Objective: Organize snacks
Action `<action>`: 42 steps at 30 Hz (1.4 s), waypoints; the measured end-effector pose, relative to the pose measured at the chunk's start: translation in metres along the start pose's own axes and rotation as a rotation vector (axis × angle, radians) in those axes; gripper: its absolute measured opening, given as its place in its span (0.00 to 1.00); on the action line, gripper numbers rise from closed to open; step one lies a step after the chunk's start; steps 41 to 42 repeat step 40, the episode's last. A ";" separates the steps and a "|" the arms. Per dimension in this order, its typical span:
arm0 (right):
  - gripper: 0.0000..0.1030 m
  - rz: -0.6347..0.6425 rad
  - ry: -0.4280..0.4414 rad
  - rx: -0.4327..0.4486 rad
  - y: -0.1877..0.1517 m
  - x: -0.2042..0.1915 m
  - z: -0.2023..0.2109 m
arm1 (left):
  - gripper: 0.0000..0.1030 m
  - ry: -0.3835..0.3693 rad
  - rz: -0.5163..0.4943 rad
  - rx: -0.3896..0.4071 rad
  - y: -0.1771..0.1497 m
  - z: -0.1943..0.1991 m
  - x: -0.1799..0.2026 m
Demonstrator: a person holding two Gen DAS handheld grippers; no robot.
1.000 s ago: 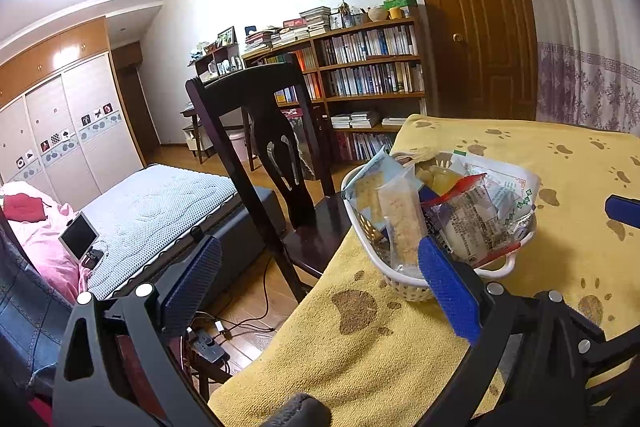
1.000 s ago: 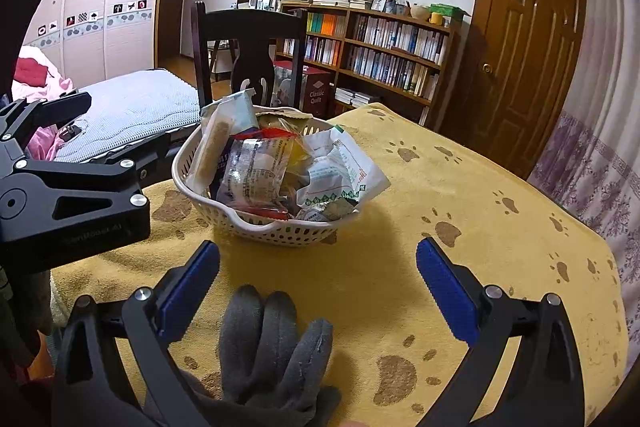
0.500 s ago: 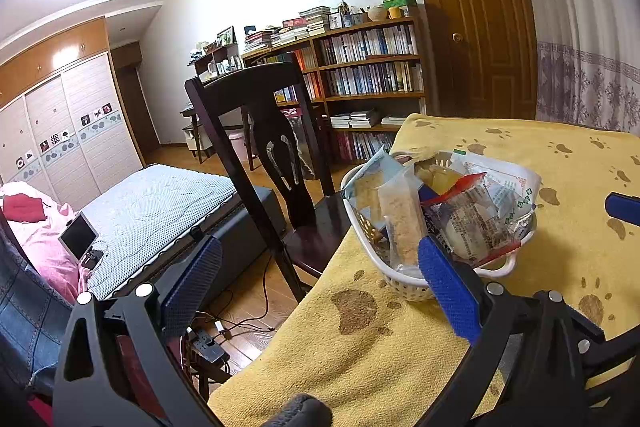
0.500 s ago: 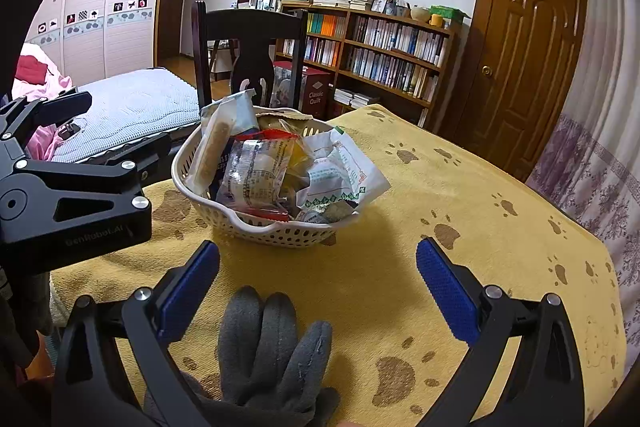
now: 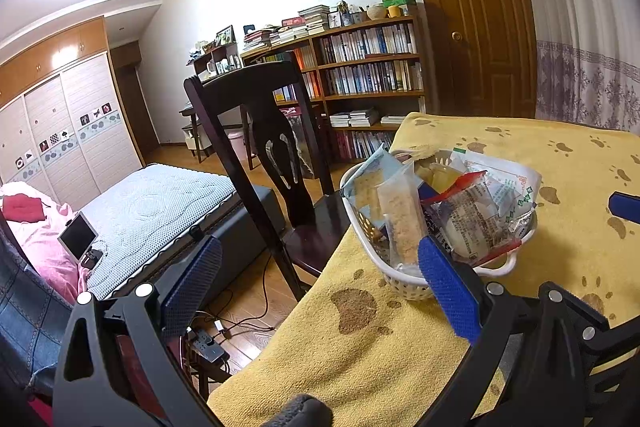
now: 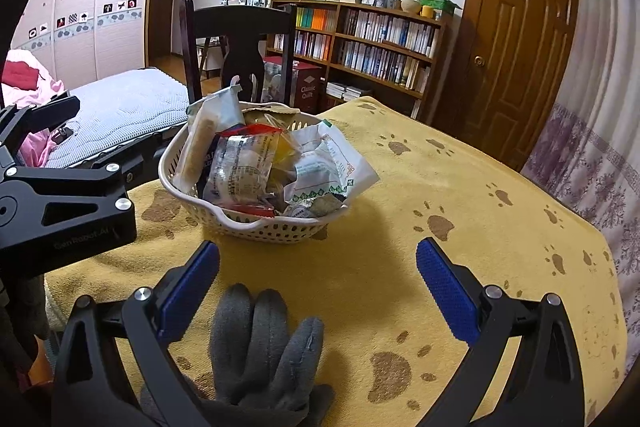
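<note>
Near table edge [image 5: 320,311], snack basket [image 6: 256,227].

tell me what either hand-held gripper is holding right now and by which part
Nothing is held. The left hand-held gripper and right hand-held gripper both stand open and empty, short of the snack basket.

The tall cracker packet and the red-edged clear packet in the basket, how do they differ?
The tall cracker packet stands upright against the basket's left rim; the red-edged clear packet leans toward the front. The cracker packet is narrow with a pale top; the red-edged one is wider and printed. Both are sealed snacks in the basket.
</note>
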State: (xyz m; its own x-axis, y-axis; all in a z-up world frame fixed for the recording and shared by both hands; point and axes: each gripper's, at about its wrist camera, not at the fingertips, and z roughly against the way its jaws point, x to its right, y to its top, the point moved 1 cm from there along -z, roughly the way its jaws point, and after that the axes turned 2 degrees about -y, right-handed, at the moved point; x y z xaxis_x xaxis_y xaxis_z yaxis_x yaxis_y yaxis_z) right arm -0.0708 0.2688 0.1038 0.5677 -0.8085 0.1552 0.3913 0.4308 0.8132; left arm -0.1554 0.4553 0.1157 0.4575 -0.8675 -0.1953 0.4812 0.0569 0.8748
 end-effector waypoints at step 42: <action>0.95 -0.034 -0.119 -0.035 -0.012 0.027 0.001 | 0.97 -0.067 -0.042 0.025 0.006 0.012 0.026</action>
